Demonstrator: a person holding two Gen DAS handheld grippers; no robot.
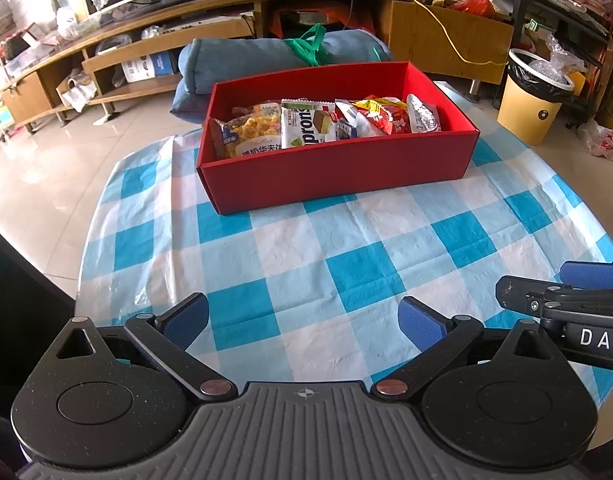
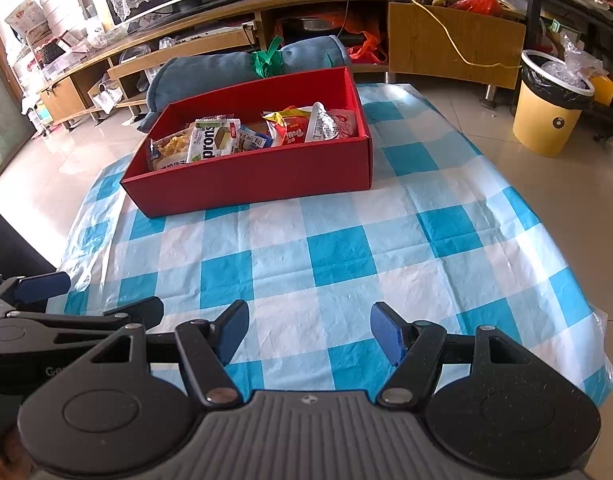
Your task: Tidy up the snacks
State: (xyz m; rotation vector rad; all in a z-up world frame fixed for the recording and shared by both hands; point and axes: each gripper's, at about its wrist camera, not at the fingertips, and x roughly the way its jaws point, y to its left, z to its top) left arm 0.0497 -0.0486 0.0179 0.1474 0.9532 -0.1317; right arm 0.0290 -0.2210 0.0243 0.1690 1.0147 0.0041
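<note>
Both grippers hang low over the near edge of the checked tablecloth [image 1: 306,256], side by side and tilted steeply down toward it. The left gripper [image 1: 304,322] has its jaws spread wide, its blue pads [image 1: 186,320] angled outward with only cloth showing between them. It grips nothing. Just beside it, the right gripper [image 2: 309,332] sits in the same attitude: jaws parted, a clear gap between the pads [image 2: 386,334], nothing held there either. From the left wrist view the right tool pokes in at the right edge; from the right wrist view the left tool shows at the lower left, so the two are close neighbours, though I cannot tell whether they touch.

Well ahead of both, toward the far side of the table, sits the red box [image 1: 338,168], open-topped and turned a little askew. The snacks are all in it: a yellow waffle packet [image 1: 248,130] at the left end, a white and green wafer packet [image 1: 306,124] next to it, a red and yellow packet [image 1: 384,114] further right, and a silvery white packet [image 1: 422,116] leaning at the right end. The cloth between grippers and box is bare.

Beyond the table lie a rolled blue bundle [image 1: 266,56] on the floor and a yellow bin [image 1: 532,100] off to the right.
</note>
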